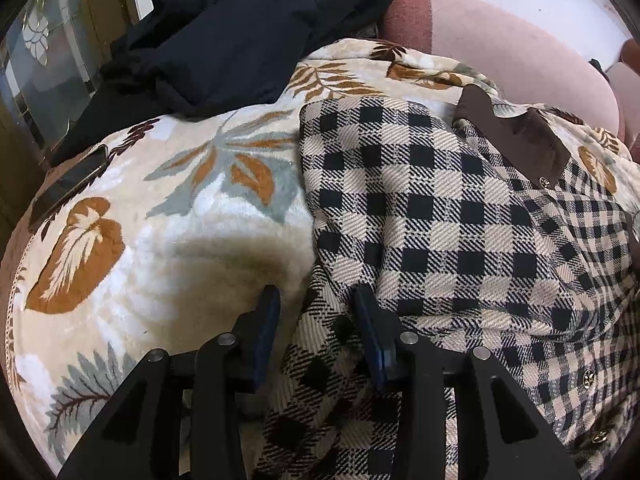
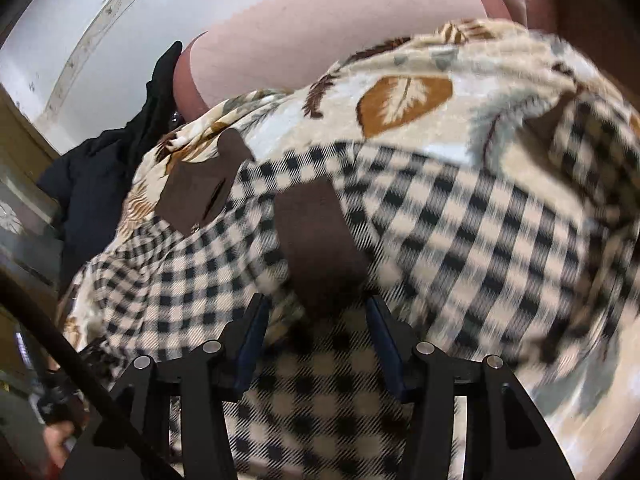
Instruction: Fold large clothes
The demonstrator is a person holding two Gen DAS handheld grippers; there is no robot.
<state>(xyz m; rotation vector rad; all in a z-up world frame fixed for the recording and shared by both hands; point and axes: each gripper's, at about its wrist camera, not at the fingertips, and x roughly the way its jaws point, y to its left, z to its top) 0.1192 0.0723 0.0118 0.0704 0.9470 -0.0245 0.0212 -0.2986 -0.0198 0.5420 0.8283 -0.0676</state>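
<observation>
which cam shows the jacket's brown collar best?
Left wrist. The brown collar is sharp there, with a gold button at its lower edge on the checked jacket. In the right wrist view the collar shows, but motion blur softens it.

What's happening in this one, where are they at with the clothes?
A person with two handheld grippers is folding a beige-and-black checked jacket with brown collar on a leaf-print plush blanket. The left gripper and right gripper are both open over the fabric, gripping nothing. A dark navy garment lies heaped behind.
</observation>
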